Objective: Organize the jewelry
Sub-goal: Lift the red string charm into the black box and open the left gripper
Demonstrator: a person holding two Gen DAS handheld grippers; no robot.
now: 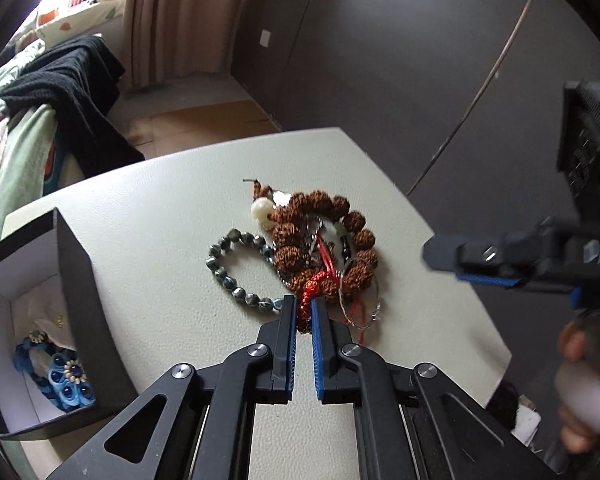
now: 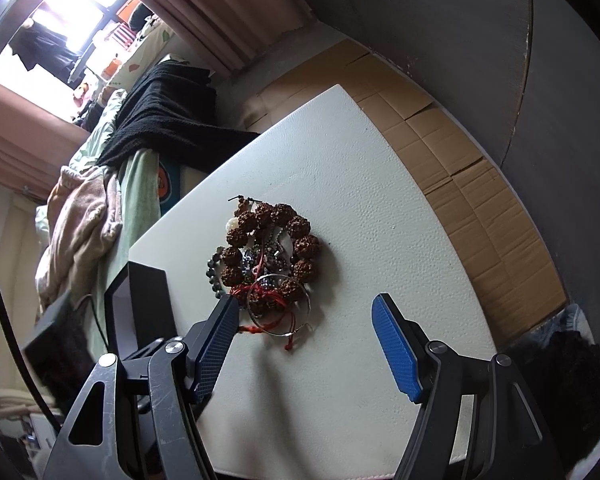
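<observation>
A: Left wrist view showed what, closest in?

B: Nearest, the left gripper (image 1: 303, 312) had its blue pads nearly together, pinching a red beaded bracelet (image 1: 309, 296) at the near edge of the jewelry pile (image 1: 320, 248) on the white table (image 1: 140, 208).

A: And the right gripper (image 2: 304, 344)?

B: Spread wide, holding nothing, hovering just short of the pile.

A: What lay beyond?

B: A thin silver hoop (image 1: 360, 300) overlapped the red strand; past it sat a brown seed-bead bracelet (image 1: 324, 236), with a dark green bead bracelet (image 1: 236, 272) beside it. An open dark box (image 1: 72, 288) stood well apart on the left, already holding a blue piece (image 1: 60, 376).

A: How would the red one handle?

B: Probably light and limp, its cord likely to snag the hoop; gripping the beads seemed safest.
</observation>
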